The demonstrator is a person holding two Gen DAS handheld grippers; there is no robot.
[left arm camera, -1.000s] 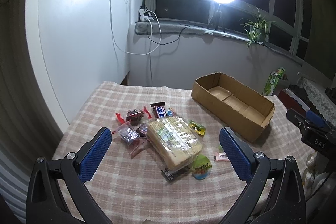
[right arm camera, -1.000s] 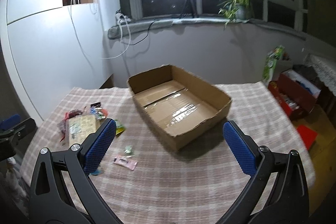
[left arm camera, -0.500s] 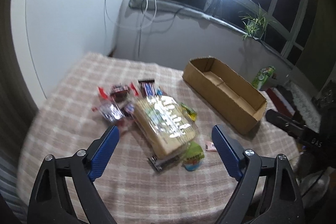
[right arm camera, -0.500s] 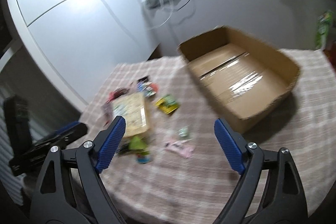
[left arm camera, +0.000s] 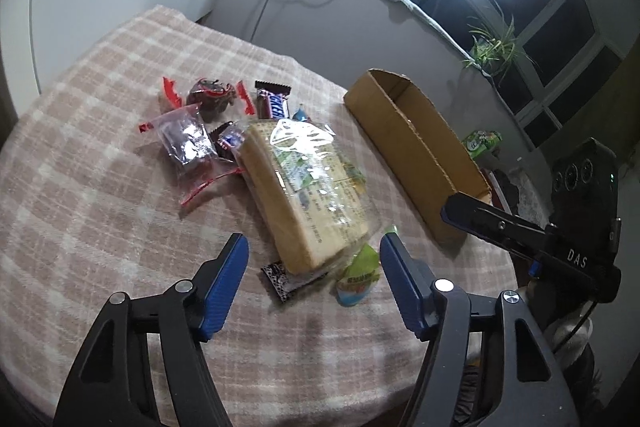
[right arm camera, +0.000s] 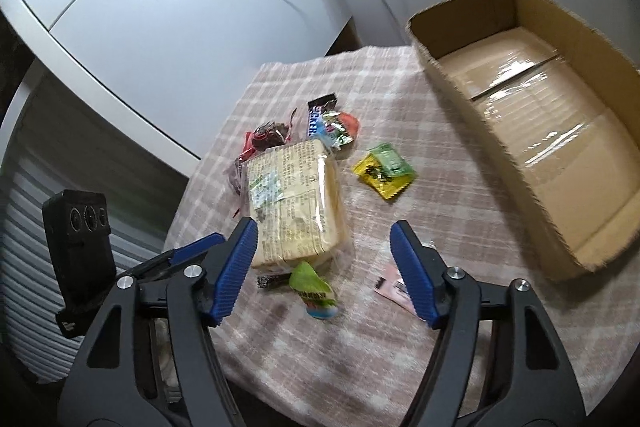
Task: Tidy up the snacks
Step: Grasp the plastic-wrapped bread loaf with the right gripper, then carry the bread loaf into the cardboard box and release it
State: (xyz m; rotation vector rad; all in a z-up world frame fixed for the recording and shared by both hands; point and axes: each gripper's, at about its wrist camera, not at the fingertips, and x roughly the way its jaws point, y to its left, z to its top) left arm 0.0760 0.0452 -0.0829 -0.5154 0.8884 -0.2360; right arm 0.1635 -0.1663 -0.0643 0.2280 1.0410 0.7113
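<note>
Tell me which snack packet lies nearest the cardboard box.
The yellow-green flat packet, lying alone between the wrapped bread loaf and the open cardboard box.

The left claw is showing 2 black plastic arms ending in blue ribbed pads, each arm carrying silver screw heads. The right claw is looking identical: black frame, blue ridged pads, round silver screws. White "DAS" lettering is showing on its black body.

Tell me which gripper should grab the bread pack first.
Left, probably. The left gripper is open with the bread pack centred just ahead of its jaws. The right gripper is open too, but the pack sits off by its left finger.
</note>
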